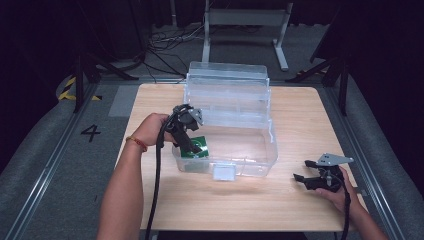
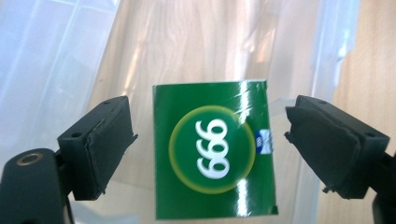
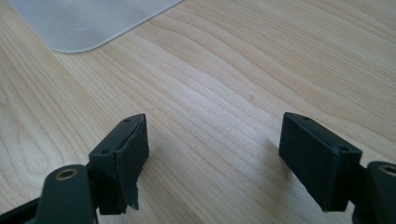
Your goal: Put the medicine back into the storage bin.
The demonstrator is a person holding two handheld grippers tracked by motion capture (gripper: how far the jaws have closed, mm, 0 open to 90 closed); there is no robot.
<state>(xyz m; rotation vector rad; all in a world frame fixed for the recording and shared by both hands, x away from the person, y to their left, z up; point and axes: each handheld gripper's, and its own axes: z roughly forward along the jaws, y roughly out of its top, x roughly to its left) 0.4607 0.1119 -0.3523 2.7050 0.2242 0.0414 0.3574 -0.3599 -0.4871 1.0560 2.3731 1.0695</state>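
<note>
A green box [image 2: 212, 149] printed with white "999" in a yellow ring lies on the floor of a clear plastic bin [image 1: 260, 145], at the bin's near left corner [image 1: 196, 148]. My left gripper [image 1: 192, 145] reaches down into the bin over it. Its jaws stand open [image 2: 210, 147] on either side of the box, with a gap on each side. My right gripper [image 1: 307, 172] rests near the table's right front, open [image 3: 212, 158], with bare wood between its jaws.
The bin's hinged clear lid [image 1: 227, 82] stands up at the back. A white latch tab [image 1: 223, 172] sits on the bin's front wall. The wooden table [image 1: 240, 205] has free room in front and to the right. A frosted bin corner [image 3: 88, 21] shows ahead of my right gripper.
</note>
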